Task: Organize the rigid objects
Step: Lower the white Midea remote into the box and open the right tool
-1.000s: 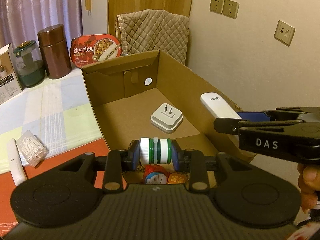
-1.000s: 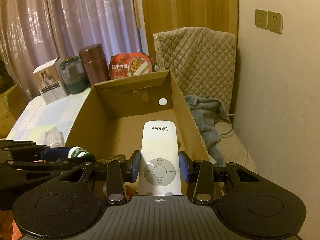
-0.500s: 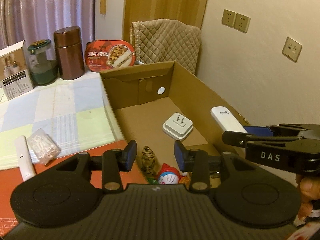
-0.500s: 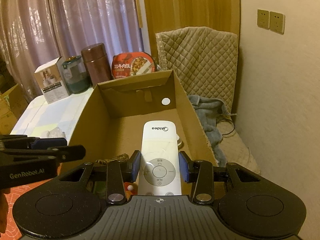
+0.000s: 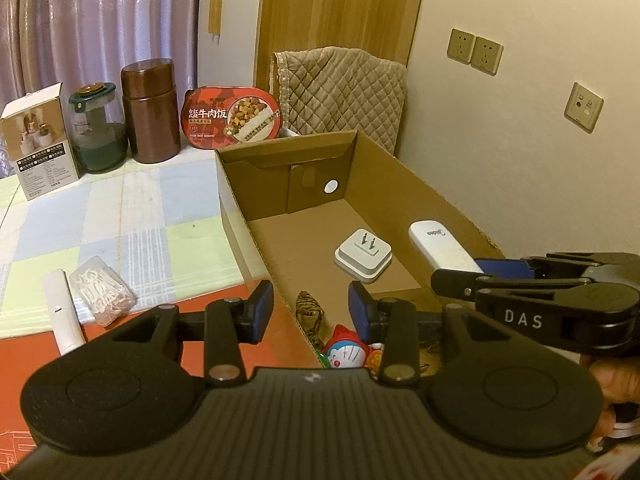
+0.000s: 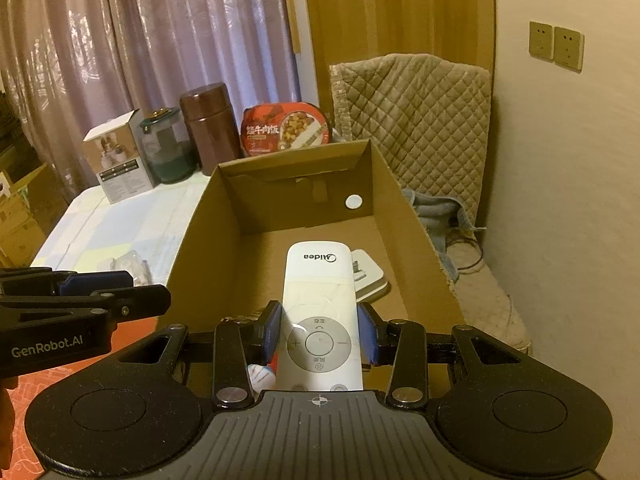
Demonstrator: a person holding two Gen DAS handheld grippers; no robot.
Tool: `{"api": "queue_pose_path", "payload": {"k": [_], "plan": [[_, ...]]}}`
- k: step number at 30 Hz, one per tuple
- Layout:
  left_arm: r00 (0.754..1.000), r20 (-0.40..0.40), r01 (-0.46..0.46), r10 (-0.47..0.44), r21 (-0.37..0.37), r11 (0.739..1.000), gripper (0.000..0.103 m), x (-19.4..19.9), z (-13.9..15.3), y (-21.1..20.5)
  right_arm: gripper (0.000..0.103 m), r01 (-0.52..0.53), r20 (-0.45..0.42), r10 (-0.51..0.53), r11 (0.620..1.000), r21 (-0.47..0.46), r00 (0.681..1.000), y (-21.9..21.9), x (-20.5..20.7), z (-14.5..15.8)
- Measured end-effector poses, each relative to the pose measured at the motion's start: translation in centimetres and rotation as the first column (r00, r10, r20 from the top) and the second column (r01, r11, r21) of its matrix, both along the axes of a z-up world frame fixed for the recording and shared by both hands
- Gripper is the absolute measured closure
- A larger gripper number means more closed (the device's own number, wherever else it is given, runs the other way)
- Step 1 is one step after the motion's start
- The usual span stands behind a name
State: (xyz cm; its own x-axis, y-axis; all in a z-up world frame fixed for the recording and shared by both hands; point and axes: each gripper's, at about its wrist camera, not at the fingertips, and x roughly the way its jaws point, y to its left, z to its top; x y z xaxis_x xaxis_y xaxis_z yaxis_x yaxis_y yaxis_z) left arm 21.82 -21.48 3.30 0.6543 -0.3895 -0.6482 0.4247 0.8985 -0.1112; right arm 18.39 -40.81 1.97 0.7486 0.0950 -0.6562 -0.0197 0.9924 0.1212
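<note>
A table under a pale checked cloth (image 5: 120, 216) carries an open cardboard box (image 6: 192, 224) against the wall. Nearest us, the right gripper (image 6: 320, 338) has its jaws closed flat against the two long sides of the white remote (image 6: 320, 300), gripping it at the button ring. The remote's long axis runs straight ahead along the fingers, its branded end pointing toward the far wall of the box, and it hangs above the box floor. We judge that lowering it along this line would lay it lengthwise beside the white plug adapter (image 5: 363, 254), which rests on the floor just to its right. The left gripper (image 5: 311, 312) hovers over the near left corner with jaws spread and nothing between them. Below it lie a Doraemon toy (image 5: 344, 350) and a striped piece (image 5: 310, 310). Farther left, on the cloth, a white stick (image 5: 62, 316) and a packet of white bits (image 5: 102, 290) are nearer the left hand.
</note>
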Motion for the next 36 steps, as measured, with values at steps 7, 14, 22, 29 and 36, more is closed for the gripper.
{"api": "queue_pose_path", "payload": {"k": [7, 14, 22, 29, 36], "plan": [[1.000, -0.003, -0.009, 0.009, -0.001, 1.000, 0.068, -0.1, -0.2, 0.5, 0.066, -0.011, -0.009, 0.011, 1.000, 0.000, 1.000, 0.8, 0.2, -0.3], [1.000, -0.004, -0.026, 0.026, -0.009, 1.000, 0.068, 0.3, -0.2, 1.3, 0.066, -0.012, -0.017, 0.012, 1.000, 0.017, 1.000, 1.2, 0.7, -0.9], [0.999, -0.006, -0.046, 0.046, -0.010, 0.999, 0.068, 0.4, -0.4, 2.5, 0.063, 0.000, 0.021, -0.002, 0.994, 0.105, 1.000, 0.6, 1.3, -0.9], [0.998, -0.005, -0.068, 0.067, -0.011, 0.998, 0.068, -0.2, -0.4, 3.5, 0.053, 0.037, 0.043, -0.041, 0.995, 0.097, 0.998, -0.4, 0.2, 0.3], [0.997, -0.001, -0.082, 0.082, -0.009, 0.997, 0.068, -1.5, 0.1, 4.5, 0.052, 0.049, 0.037, -0.051, 0.997, 0.063, 0.998, -0.1, -1.3, 1.1]]}}
